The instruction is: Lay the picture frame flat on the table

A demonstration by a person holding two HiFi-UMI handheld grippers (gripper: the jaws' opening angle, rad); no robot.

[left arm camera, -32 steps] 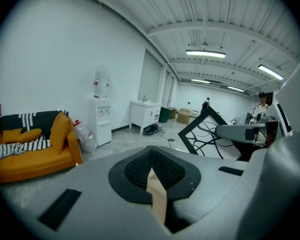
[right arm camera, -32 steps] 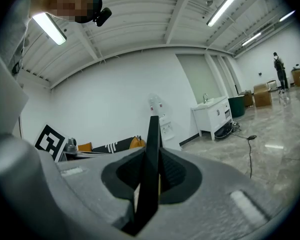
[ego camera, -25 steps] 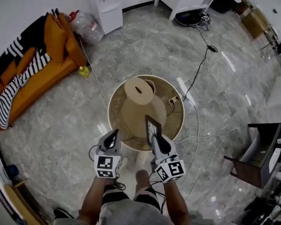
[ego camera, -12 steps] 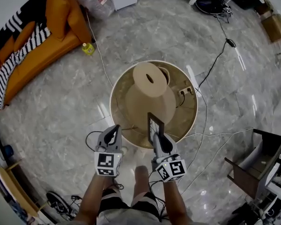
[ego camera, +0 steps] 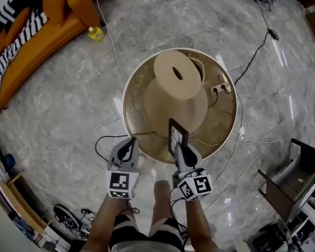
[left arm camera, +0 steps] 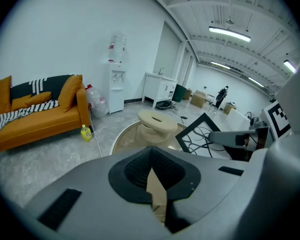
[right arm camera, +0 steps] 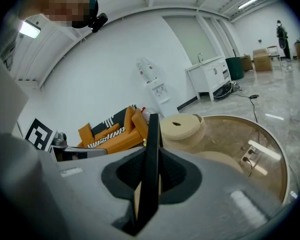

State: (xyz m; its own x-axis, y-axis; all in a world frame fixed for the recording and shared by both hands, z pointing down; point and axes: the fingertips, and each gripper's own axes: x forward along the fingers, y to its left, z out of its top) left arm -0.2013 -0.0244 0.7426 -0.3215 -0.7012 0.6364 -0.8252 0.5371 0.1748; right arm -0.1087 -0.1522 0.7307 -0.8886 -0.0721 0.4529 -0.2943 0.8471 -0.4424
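The picture frame (ego camera: pixel 176 134) has a black border and a white picture with black swirls. It stands upright over the near edge of the round glass table (ego camera: pixel 125 96). My right gripper (ego camera: pixel 180 147) is shut on its lower edge. In the right gripper view the frame (right arm camera: pixel 152 154) shows edge-on between the pads. My left gripper (ego camera: pixel 130 142) hangs to the left of the frame, just off the table's near rim, shut and empty. From the left gripper view the frame (left arm camera: pixel 204 133) tilts at the right, with the right gripper (left arm camera: pixel 232 139) behind it.
The table rests on a wide beige pedestal (ego camera: pixel 176 91). A power strip (ego camera: pixel 220 88) and cables lie under the glass and across the marble floor. An orange sofa (ego camera: pixel 26 41) and a yellow bottle (ego camera: pixel 96 33) are far left. A dark stand (ego camera: pixel 286 185) is at the right.
The view has shifted forward over the table, which now sits larger and more central. Both grippers keep their hold and spacing; the frame stays upright in the right gripper.
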